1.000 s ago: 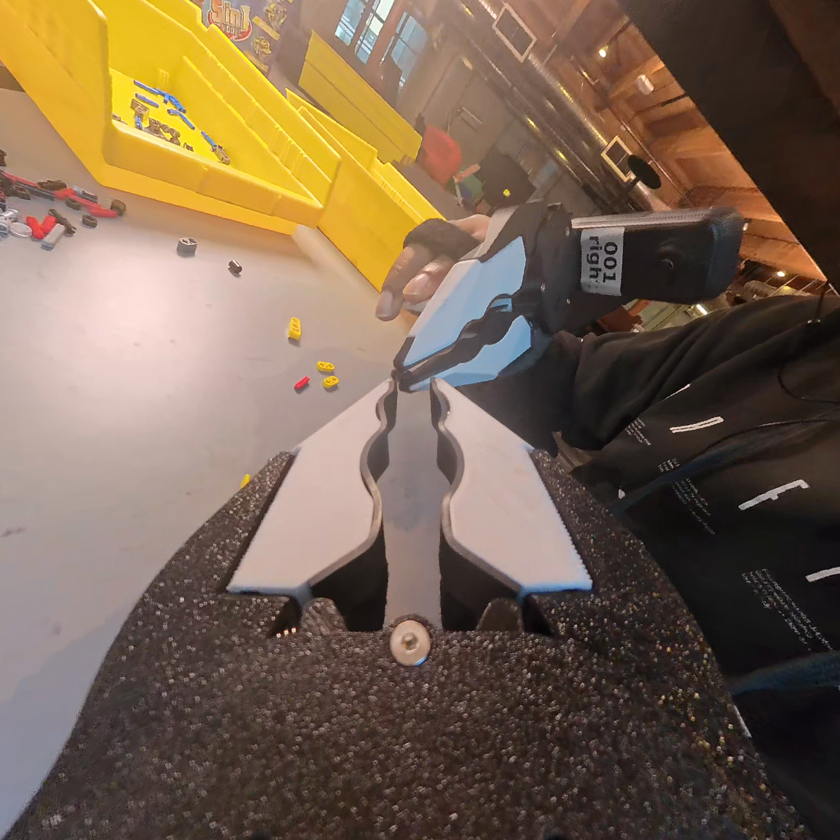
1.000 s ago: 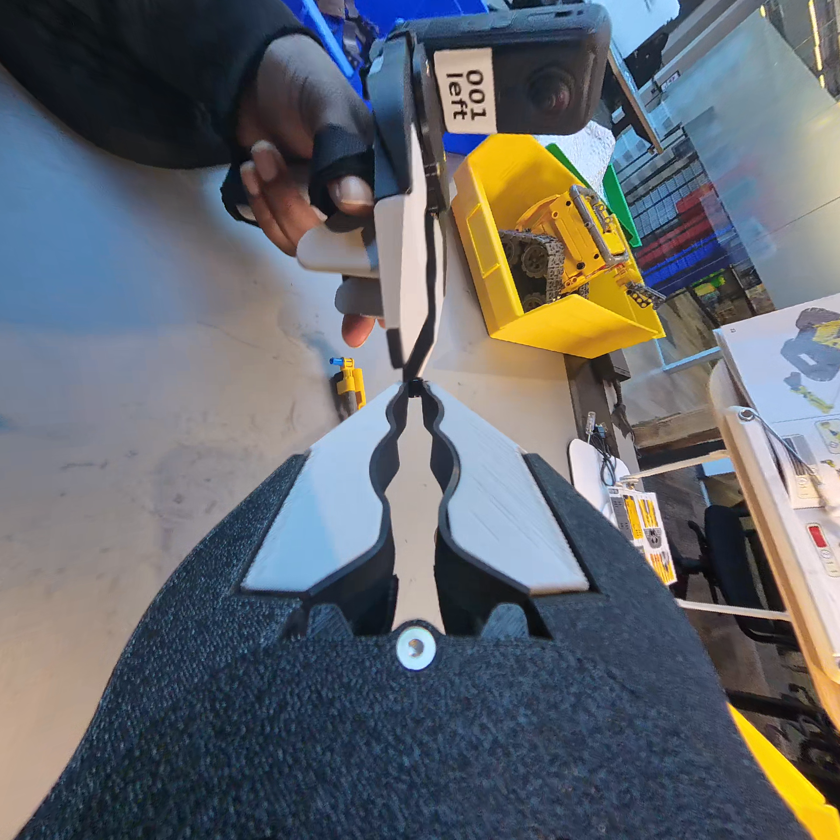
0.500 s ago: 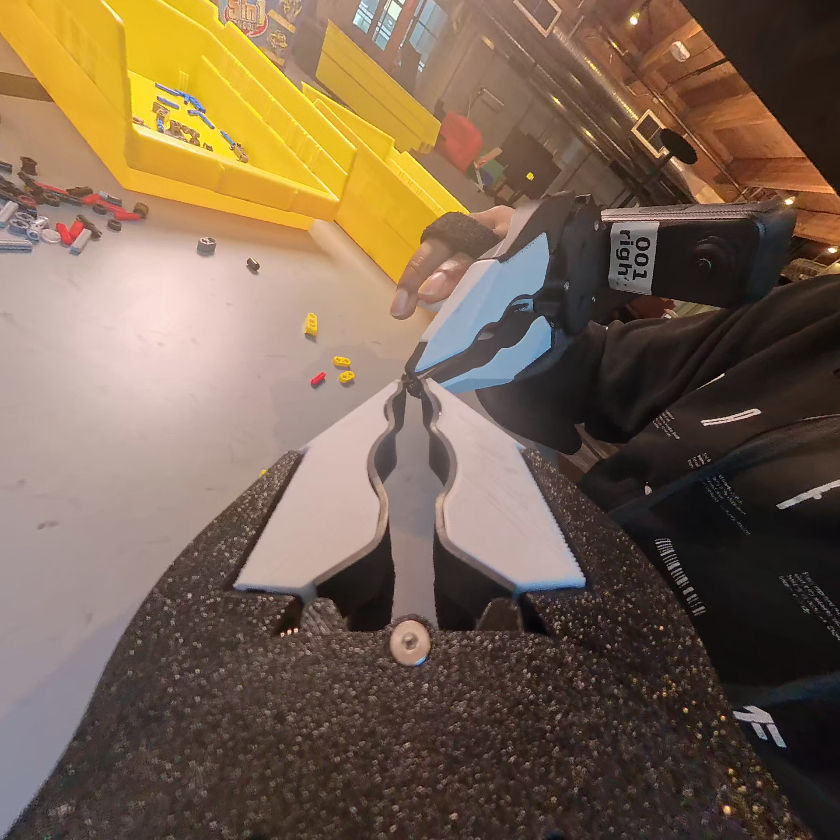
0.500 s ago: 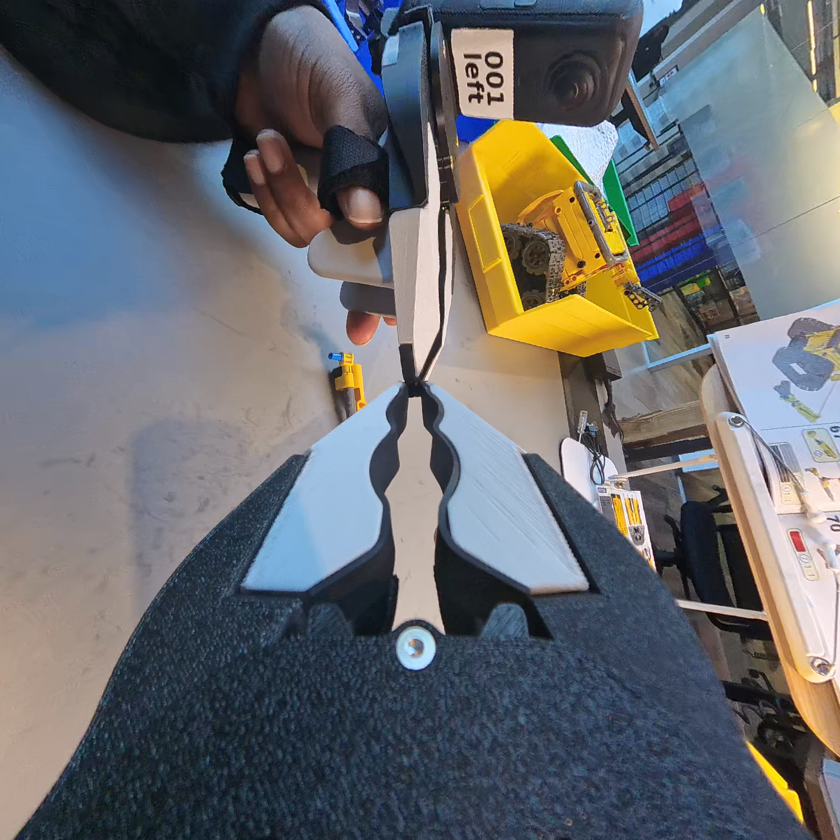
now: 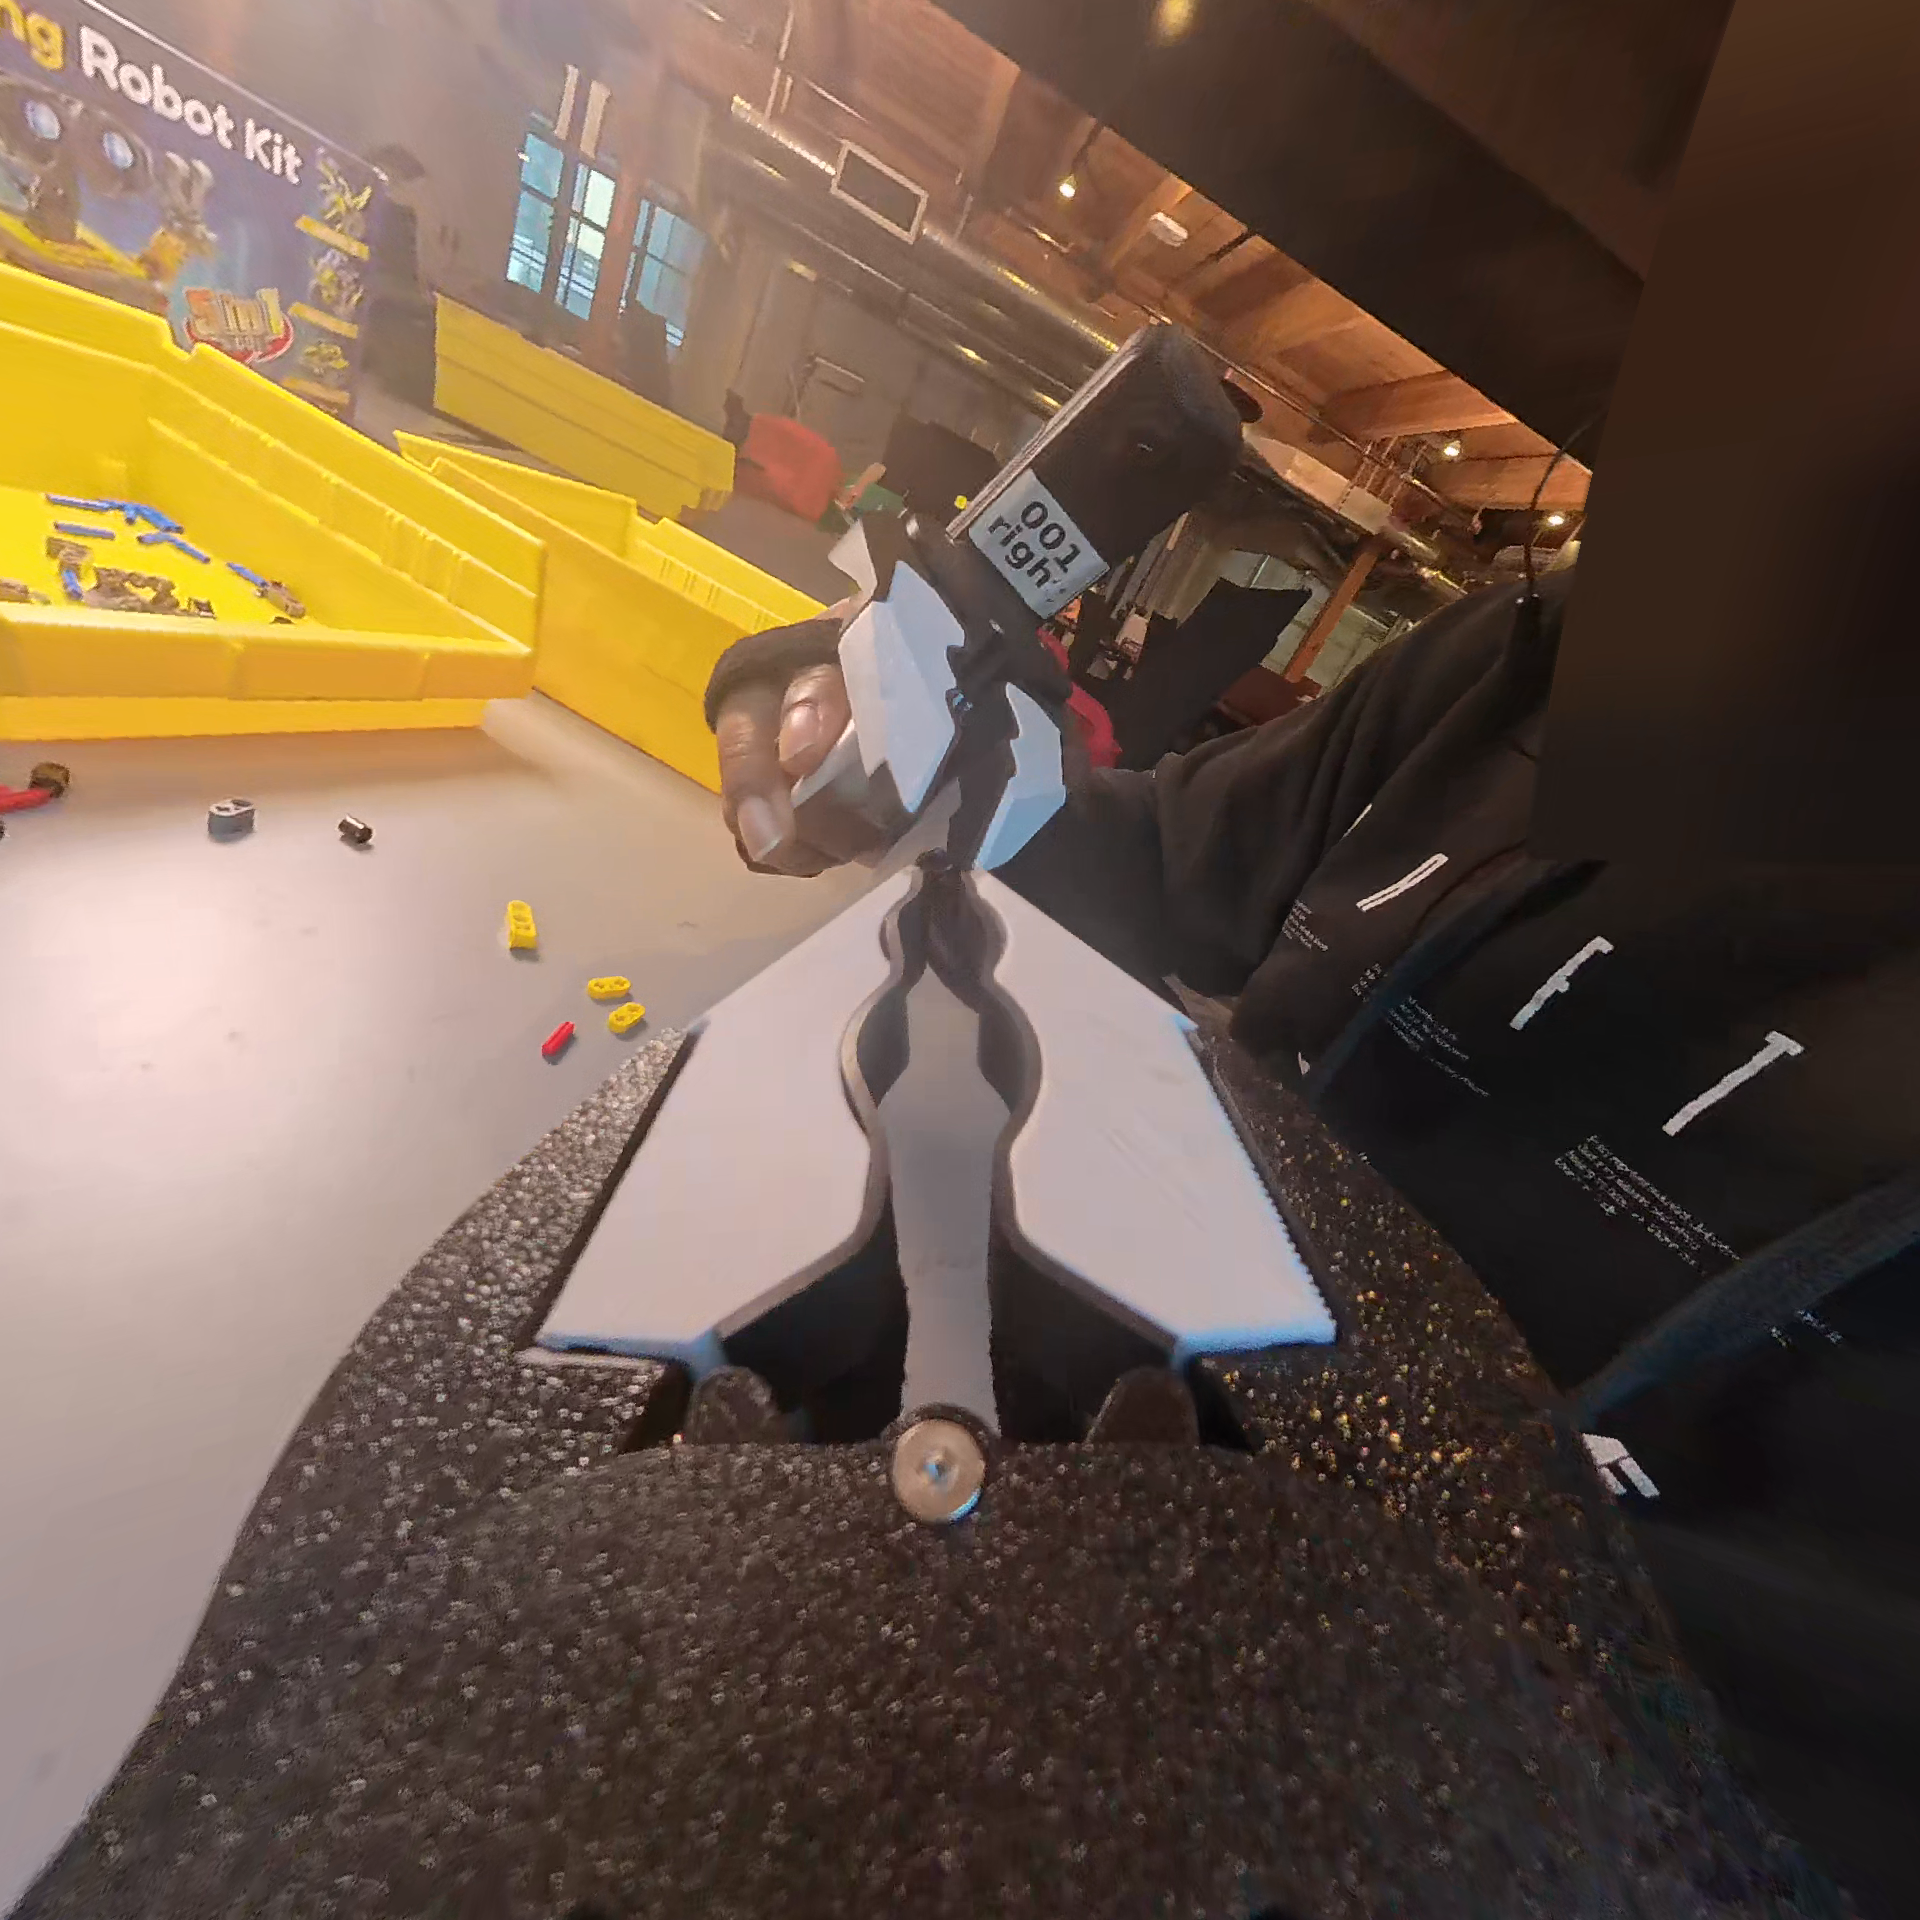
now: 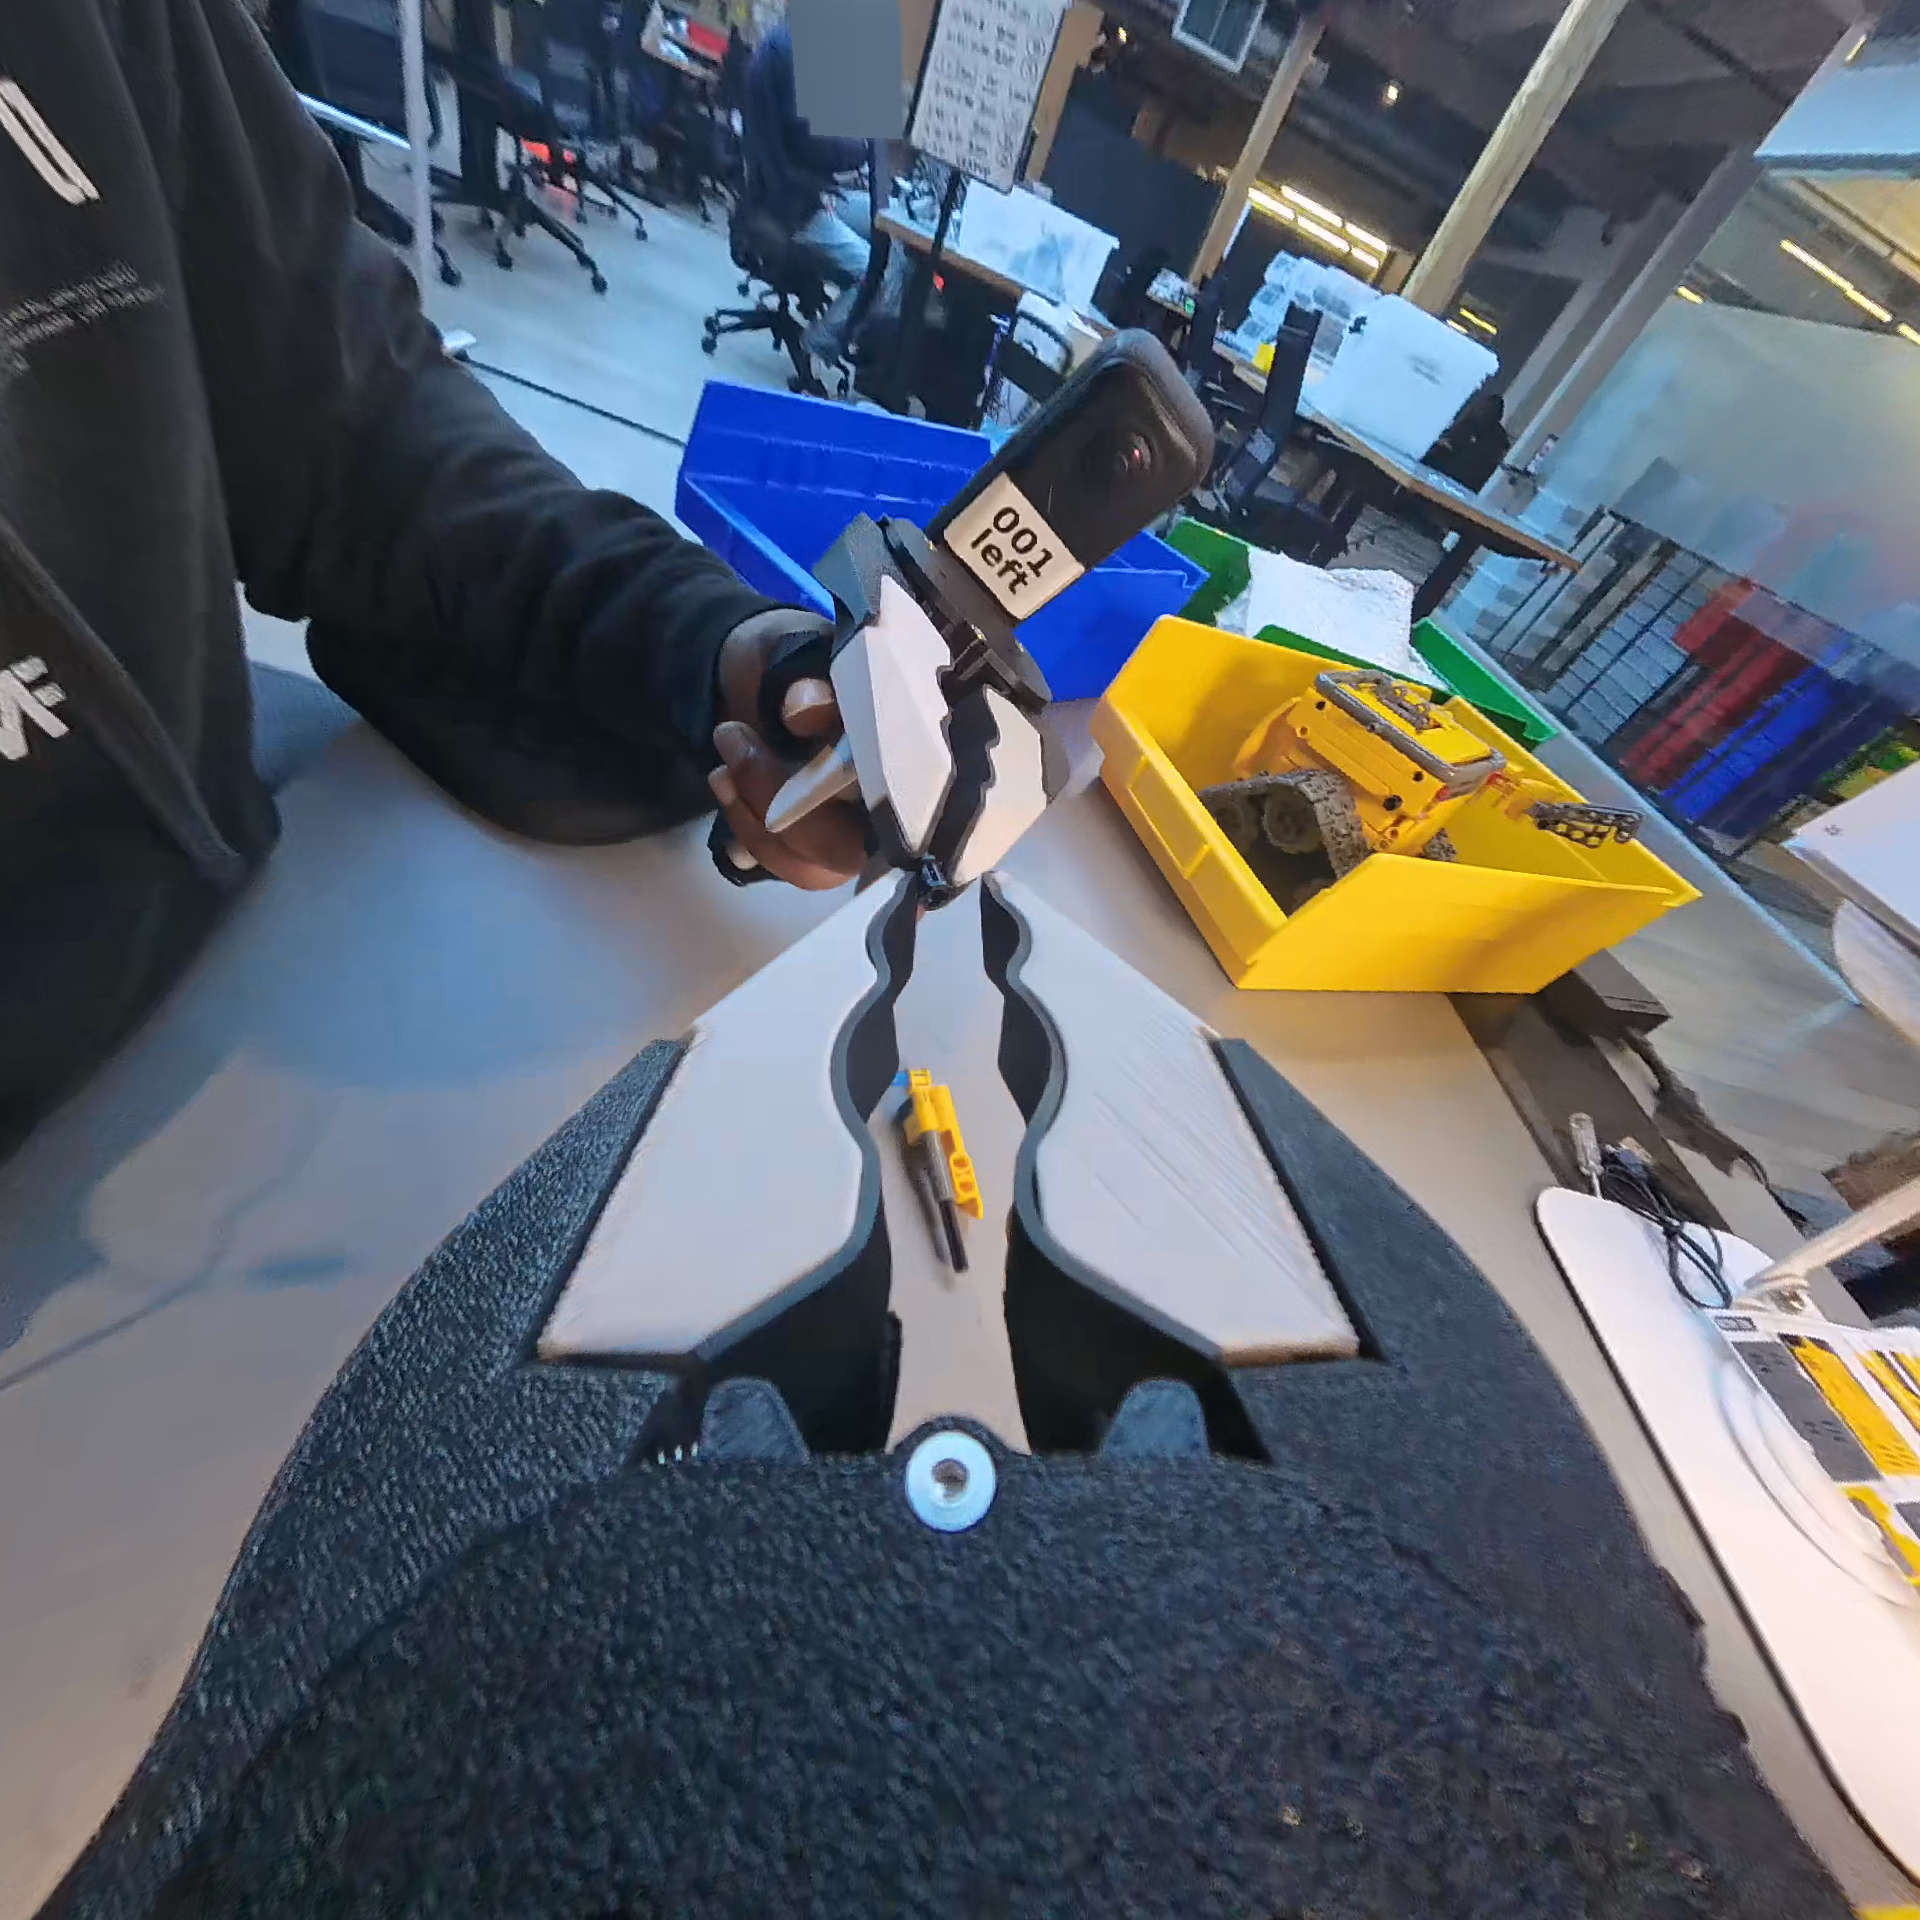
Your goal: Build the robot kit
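the left tongs point(image 5: 941, 885) are pressed together on a small black piece point(image 6: 932, 871), held above the tabletop point(image 5: 260, 1091). the right tongs point(image 6: 951, 889), shut tip to tip against the left a moment ago, are now narrowly spread, one tip just beside the piece, which is left to the left tongs alone. both are now tilted more steeply. a yellow-grey part point(image 6: 940, 1153) is seen on the tabletop below the right tongs, a yellow bin point(image 6: 1455, 940) with a tracked model beside. loose bits point(image 5: 613, 1000) are scattered near the left.
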### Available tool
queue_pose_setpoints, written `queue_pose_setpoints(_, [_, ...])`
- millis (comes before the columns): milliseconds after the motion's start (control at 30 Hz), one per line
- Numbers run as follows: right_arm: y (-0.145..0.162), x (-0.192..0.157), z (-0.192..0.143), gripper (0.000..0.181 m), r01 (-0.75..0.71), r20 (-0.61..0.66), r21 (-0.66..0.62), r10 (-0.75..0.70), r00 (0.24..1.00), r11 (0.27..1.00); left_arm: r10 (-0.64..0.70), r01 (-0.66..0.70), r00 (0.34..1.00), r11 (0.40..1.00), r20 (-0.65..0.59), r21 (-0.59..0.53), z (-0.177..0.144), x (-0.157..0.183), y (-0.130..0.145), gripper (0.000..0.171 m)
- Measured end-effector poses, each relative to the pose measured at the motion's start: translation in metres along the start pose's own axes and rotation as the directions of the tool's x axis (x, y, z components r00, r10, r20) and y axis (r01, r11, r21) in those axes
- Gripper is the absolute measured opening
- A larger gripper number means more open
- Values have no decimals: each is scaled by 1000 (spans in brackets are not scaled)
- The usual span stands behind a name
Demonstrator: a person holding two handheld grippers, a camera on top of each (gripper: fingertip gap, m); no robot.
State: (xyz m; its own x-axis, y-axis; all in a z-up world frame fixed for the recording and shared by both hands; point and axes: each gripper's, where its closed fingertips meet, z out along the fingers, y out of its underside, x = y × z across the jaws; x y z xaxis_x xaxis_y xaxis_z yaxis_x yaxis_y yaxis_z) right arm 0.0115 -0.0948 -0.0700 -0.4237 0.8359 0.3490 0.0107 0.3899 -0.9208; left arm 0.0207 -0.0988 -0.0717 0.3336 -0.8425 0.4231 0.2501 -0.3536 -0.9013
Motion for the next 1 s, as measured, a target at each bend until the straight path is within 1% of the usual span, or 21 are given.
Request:
queue_pose_setpoints(167, [-5,-4,-1,8,29,12,20,-29,1000,999,15,-13,999,999,-41,34,-2,7,-5,4])
queue_pose_setpoints(400, [-11,-10,0,8,45,23,35,-45,999,998,43,-40,997,998,-70,40,-1,14,-5,4])
queue_pose_setpoints(733, [-15,-16,0,7,61,46,48,-63,997,997,17,-13,993,999,-120,35,1,20,-1,4])
queue_pose_setpoints(800, [-14,-16,0,7,63,48,32,-65,997,997,14,-10,994,999,-113,34,1,19,-1,5])
queue_pose_setpoints(867, [-13,-12,0,7,72,21,17,-72,997,997,0,3,996,999,-85,42,0,13,-3,6])
queue_pose_setpoints(933, [-14,-7,-2,7,77,-11,27,-77,997,997,-6,8,999,998,-37,54,-3,6,-6,21])
queue_pose_setpoints(967, [-14,-3,-3,7,77,-32,28,-77,997,997,-11,12,1000,998,-22,60,-4,4,-9,24])
queue_pose_setpoints(1000, [-13,1,-4,7,88,-54,24,-87,995,996,-15,16,1000,998,-4,62,-5,3,-11,23])
